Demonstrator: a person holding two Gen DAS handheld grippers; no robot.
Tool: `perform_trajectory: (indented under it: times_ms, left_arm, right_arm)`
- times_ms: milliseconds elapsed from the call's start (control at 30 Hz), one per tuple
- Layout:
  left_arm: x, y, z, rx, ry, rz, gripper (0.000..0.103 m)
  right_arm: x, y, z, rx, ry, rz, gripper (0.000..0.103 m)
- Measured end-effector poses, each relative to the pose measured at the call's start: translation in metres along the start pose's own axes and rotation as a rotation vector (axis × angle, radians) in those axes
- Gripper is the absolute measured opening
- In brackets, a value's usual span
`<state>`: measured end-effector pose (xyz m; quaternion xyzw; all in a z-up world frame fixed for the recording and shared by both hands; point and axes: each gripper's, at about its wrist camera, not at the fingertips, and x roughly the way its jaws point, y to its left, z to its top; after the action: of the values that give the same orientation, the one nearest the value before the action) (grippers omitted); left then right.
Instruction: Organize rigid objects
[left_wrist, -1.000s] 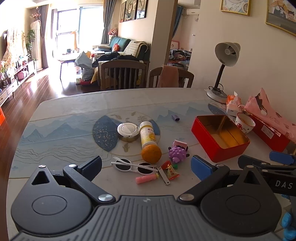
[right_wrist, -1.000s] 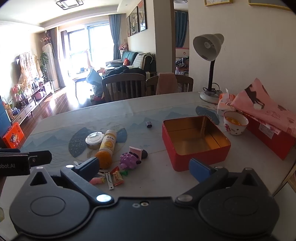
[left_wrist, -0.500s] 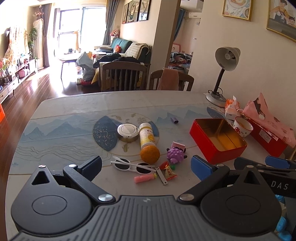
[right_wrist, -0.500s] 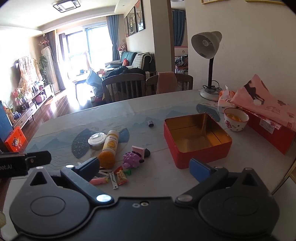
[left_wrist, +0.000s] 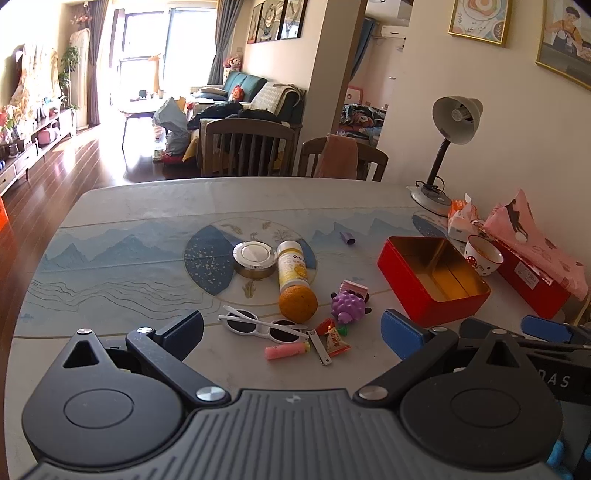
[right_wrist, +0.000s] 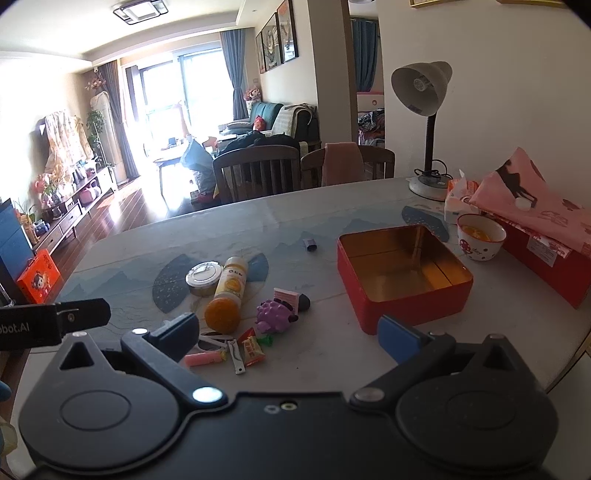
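A cluster of small items lies mid-table: a yellow bottle with an orange cap (left_wrist: 294, 280) on its side, a round silver tin (left_wrist: 255, 258), white sunglasses (left_wrist: 264, 326), a purple spiky toy (left_wrist: 349, 307), a pink tube (left_wrist: 286, 350), nail clippers (left_wrist: 319, 347) and wrapped candies (left_wrist: 334, 338). An open red tin box (left_wrist: 432, 278) with a gold inside stands to their right, empty. My left gripper (left_wrist: 291, 328) hovers open above the table's near edge, short of the cluster. My right gripper (right_wrist: 288, 332) is open too, nothing between its fingers, near the red tin box (right_wrist: 402, 275).
A desk lamp (left_wrist: 448, 147), tissue pack (left_wrist: 461, 218), spotted bowl (left_wrist: 482, 254) and a red box under pink cloth (left_wrist: 532, 258) line the right side. A small purple cap (left_wrist: 348, 239) lies apart. Two chairs (left_wrist: 251, 151) stand at the table's far edge.
Both grippers have risen and pulled back a little, so the table and items sit slightly lower and farther in view. Both stay open; no object has moved.
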<state>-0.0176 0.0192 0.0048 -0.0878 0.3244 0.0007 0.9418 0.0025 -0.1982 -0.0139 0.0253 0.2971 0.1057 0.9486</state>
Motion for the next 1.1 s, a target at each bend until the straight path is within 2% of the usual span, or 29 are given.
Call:
perform_trajectory:
  times_ms: [167, 367, 533, 633, 800, 933, 1100]
  left_arm:
    - [0.007, -0.005, 0.000, 0.026, 0.012, 0.001, 0.103]
    - [0.024, 0.000, 0.000, 0.001, 0.031, 0.016, 0.103]
    - [0.054, 0.010, -0.010, -0.037, 0.094, 0.047, 0.103]
    - [0.073, 0.015, -0.018, -0.044, 0.128, 0.089, 0.103]
    - [0.100, 0.024, -0.023, -0.053, 0.131, 0.136, 0.102]
    - [0.122, 0.020, -0.029, -0.004, 0.144, 0.122, 0.102]
    - [0.149, 0.014, -0.032, 0.019, 0.174, 0.146, 0.102]
  right_arm:
    - [0.008, 0.001, 0.001, -0.015, 0.012, 0.034, 0.103]
    - [0.026, -0.006, 0.002, -0.021, 0.041, 0.073, 0.103]
    - [0.048, -0.012, -0.002, -0.058, 0.073, 0.111, 0.101]
    - [0.066, -0.017, -0.007, -0.072, 0.123, 0.132, 0.097]
    - [0.089, -0.022, -0.010, -0.113, 0.164, 0.174, 0.091]
    - [0.107, -0.026, -0.007, -0.147, 0.189, 0.195, 0.089]
    - [0.135, -0.025, 0.002, -0.189, 0.211, 0.191, 0.084]
